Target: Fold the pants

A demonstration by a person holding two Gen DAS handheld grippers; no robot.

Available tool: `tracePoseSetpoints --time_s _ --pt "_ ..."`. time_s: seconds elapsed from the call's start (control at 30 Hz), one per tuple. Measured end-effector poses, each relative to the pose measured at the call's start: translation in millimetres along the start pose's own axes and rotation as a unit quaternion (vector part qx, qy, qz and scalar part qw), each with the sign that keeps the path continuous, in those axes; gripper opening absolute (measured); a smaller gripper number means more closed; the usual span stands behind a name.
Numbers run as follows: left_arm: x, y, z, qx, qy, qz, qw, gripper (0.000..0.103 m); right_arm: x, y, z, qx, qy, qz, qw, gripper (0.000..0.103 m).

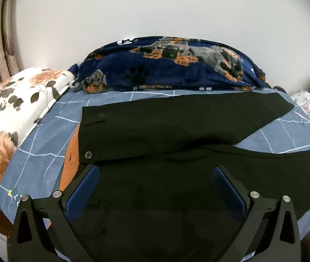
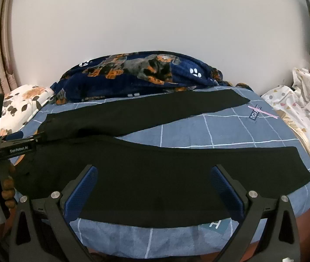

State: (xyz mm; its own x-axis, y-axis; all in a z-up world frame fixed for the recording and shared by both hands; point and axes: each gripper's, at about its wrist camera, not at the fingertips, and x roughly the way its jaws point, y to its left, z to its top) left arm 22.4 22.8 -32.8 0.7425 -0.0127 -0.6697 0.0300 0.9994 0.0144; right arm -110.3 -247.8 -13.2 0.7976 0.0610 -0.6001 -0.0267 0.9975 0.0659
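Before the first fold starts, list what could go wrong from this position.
1. The black pants lie flat with legs splayed apart, so folding one leg over may leave the hems misaligned.
2. The near leg runs close to the front edge of the blue grid sheet; a pull could drag it off the bed.
3. Both the left hand-held gripper and the right hand-held gripper are open above cloth; pinching low might catch the sheet too.

white wall, bed, curtain
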Motion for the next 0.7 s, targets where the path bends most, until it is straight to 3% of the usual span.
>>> tracePoseSetpoints --time_s 0.2,0.37,0.47,0.53,0.63,0.7 --pt "-4 14 21 0.008 0.002 0.004 1.0000 0.103 -4 1 3 -0.005 -0.002 0.000 1.000 0.103" --pt "9 64 51 -0.011 0.015 -0.018 0.9997 0.103 -1 -1 5 -0.004 0.002 0.000 1.000 0.103" --pt "33 103 69 -0.008 0.021 -0.021 0.9995 0.102 4 -5 7 0.003 0.010 -0.002 1.000 0.103" --pt "55 129 76 -0.003 0.030 -0.042 0.9987 0.101 10 -7 9 0.006 0.016 -0.006 1.000 0.103" --pt "95 164 85 -0.011 0.056 -0.055 0.9969 0.093 19 -9 9 0.009 0.029 -0.011 0.999 0.103" --pt "120 181 90 -0.023 0.078 -0.073 0.9940 0.076 28 -10 9 0.010 0.043 -0.013 0.999 0.103"
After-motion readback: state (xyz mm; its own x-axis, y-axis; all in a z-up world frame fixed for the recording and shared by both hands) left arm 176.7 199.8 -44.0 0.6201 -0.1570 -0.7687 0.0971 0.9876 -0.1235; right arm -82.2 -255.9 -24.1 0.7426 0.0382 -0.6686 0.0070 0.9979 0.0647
